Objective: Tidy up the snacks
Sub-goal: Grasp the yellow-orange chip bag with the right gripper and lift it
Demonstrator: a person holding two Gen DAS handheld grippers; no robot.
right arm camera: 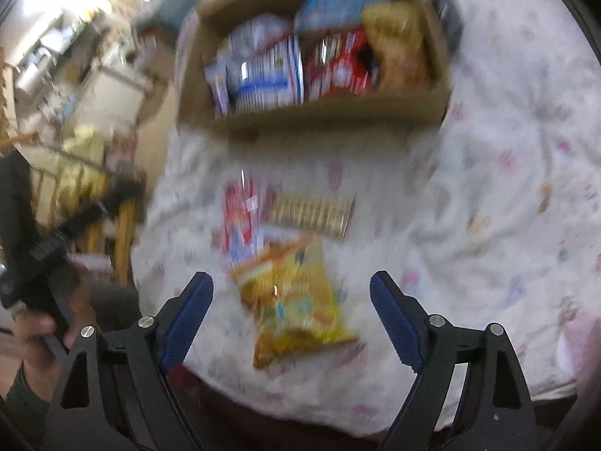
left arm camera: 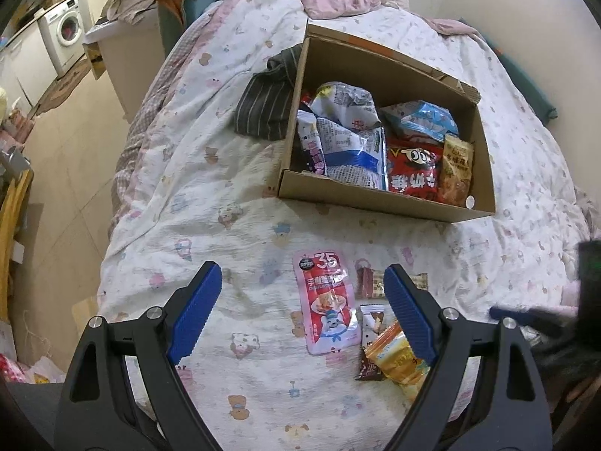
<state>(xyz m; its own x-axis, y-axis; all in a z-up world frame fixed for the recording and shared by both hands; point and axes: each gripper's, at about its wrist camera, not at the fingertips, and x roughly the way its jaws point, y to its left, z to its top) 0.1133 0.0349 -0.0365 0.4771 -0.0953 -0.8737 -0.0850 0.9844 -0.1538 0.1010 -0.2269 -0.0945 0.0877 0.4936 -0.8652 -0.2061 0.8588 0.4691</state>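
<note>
A cardboard box (left arm camera: 383,197) on the bed holds several snack bags. In front of it a pink pouch (left arm camera: 326,302), a striped wafer pack (left arm camera: 370,282), a small brown-and-white pack (left arm camera: 372,325) and a yellow bag (left arm camera: 396,357) lie on the quilt. My left gripper (left arm camera: 300,274) hovers open above the pink pouch, nothing between its fingers. The right wrist view is blurred: the yellow bag (right arm camera: 293,297) lies on the quilt between the wide-apart fingers of my right gripper (right arm camera: 291,282), which is open. Beyond it are the pink pouch (right arm camera: 240,218), the wafer pack (right arm camera: 313,212) and the box (right arm camera: 311,112).
A dark striped cloth (left arm camera: 268,105) lies against the box's left wall. The bed's left edge drops to a tiled floor (left arm camera: 64,173) with a washing machine (left arm camera: 64,32) far back. A hand (right arm camera: 41,334) holding the other gripper shows at the left of the right wrist view.
</note>
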